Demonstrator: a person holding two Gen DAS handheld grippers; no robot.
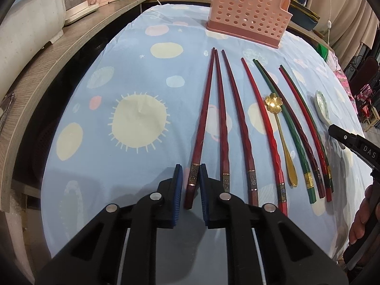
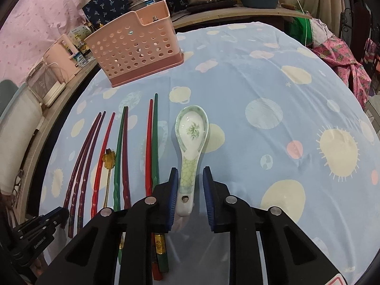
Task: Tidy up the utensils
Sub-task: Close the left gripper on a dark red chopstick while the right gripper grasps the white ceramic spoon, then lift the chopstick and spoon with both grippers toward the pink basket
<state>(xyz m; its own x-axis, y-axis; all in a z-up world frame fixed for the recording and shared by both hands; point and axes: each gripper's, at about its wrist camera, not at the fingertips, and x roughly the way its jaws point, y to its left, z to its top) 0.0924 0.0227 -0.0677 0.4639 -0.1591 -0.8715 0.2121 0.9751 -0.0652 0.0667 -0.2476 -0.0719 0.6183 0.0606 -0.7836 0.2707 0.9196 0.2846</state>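
Left tool [image 1: 191, 185] spread astride a dark-red chopstick [image 1: 201, 128]; right tool [image 2: 190, 190] spread astride the ceramic spoon [image 2: 190, 147], both utensils lying near-to-far.

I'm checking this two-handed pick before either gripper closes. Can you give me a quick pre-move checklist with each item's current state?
1. Left hand-held gripper straddles the leftmost dark red chopstick: ok.
2. Left pads closed on it: not ok, slim gaps remain.
3. Right hand-held gripper straddles the handle of the white and green ceramic spoon: ok.
4. Right pads closed on it: not ok, the right-side gap is wide.
5. Pink perforated plastic utensil holder upright: ok.
6. Holder's inside free: cannot tell.
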